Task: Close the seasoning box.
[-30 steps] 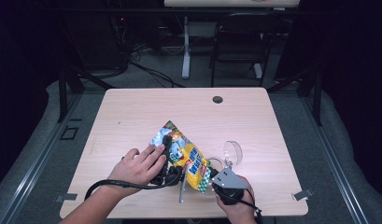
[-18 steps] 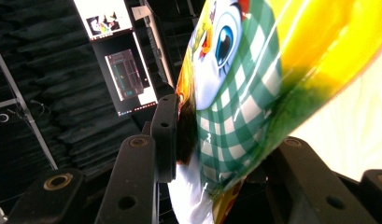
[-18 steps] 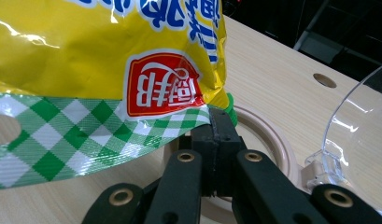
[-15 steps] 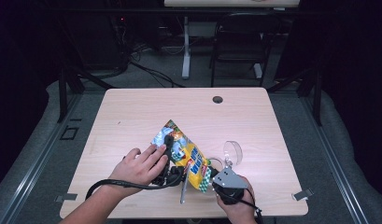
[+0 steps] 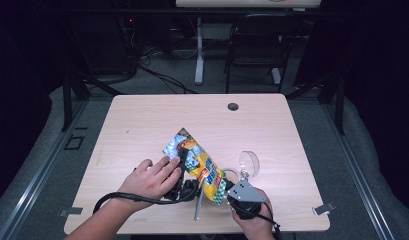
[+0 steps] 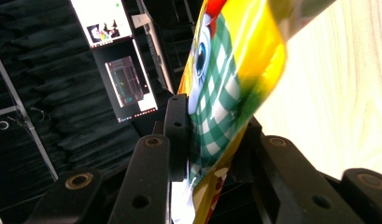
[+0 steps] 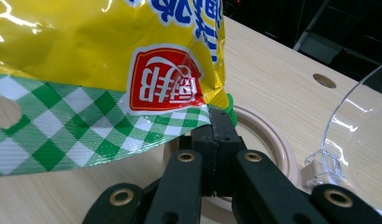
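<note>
Snack bag (image 5: pixel 199 162) was glossy printed plastic film, crinkled and reflective. Table (image 5: pixel 142 125) looked like pale matt wood-grain laminate. Lid (image 5: pixel 249 162) was clear, shiny plastic. Both grippers' jaws were matt black plastic with brass-coloured metal rivets.

One camera looks down from high up, two sit very close (all see the snack bag (image 5: pixel 199 162)).

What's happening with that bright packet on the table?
A person at a wooden table is working a yellow snack bag with a hand-held gripper in each hand. The right gripper is clamped shut on the bag's green-checked corner. The left gripper has the bag's edge between its jaws, which have just been closing on it. Beside the bag sits a clear lidded container, its lid flipped open.
</note>
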